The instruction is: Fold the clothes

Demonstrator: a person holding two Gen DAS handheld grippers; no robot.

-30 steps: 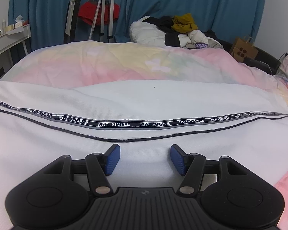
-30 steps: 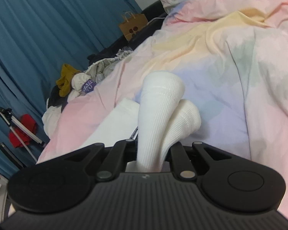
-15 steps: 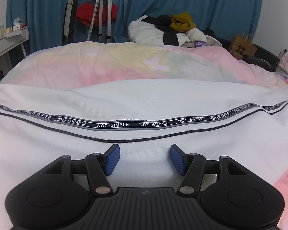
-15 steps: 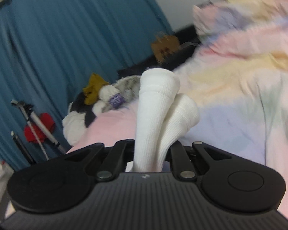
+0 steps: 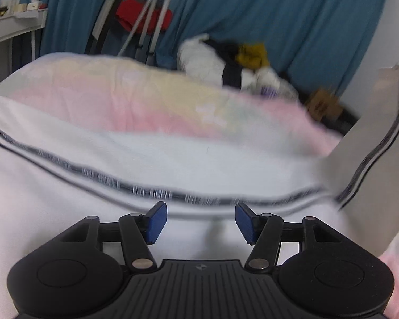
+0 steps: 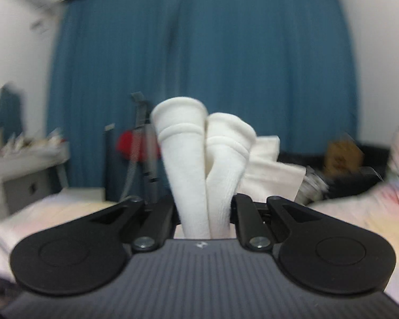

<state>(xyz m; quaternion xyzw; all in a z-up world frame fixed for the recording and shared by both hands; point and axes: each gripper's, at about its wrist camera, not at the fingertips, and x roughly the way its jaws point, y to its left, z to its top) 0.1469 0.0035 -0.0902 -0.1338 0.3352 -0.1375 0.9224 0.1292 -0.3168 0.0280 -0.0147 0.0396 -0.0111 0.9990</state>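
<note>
A white garment [image 5: 173, 164] with a black lettered stripe [image 5: 151, 192] lies spread on the bed. My left gripper [image 5: 200, 222] is open and empty, low over the garment just short of the stripe. The garment's right part [image 5: 372, 146] is lifted upright at the right edge of the left wrist view. My right gripper [image 6: 205, 212] is shut on the garment's white ribbed cuffs [image 6: 199, 159], which stick up between its fingers, raised high and facing the blue curtain. More white cloth [image 6: 268, 170] hangs behind the cuffs.
The bed has a pastel pink and yellow duvet [image 5: 146, 98]. A pile of clothes [image 5: 234, 63] lies at its far side. A tripod with a red cloth [image 5: 143, 18] and a white shelf [image 5: 10, 26] stand by the blue curtain [image 6: 199, 53]. A brown paper bag [image 6: 343, 154] sits at the right.
My right gripper has swung up and round with the cuffs, from facing the bed to facing the curtain. The garment's right part has risen off the bed. My left gripper has tilted a little.
</note>
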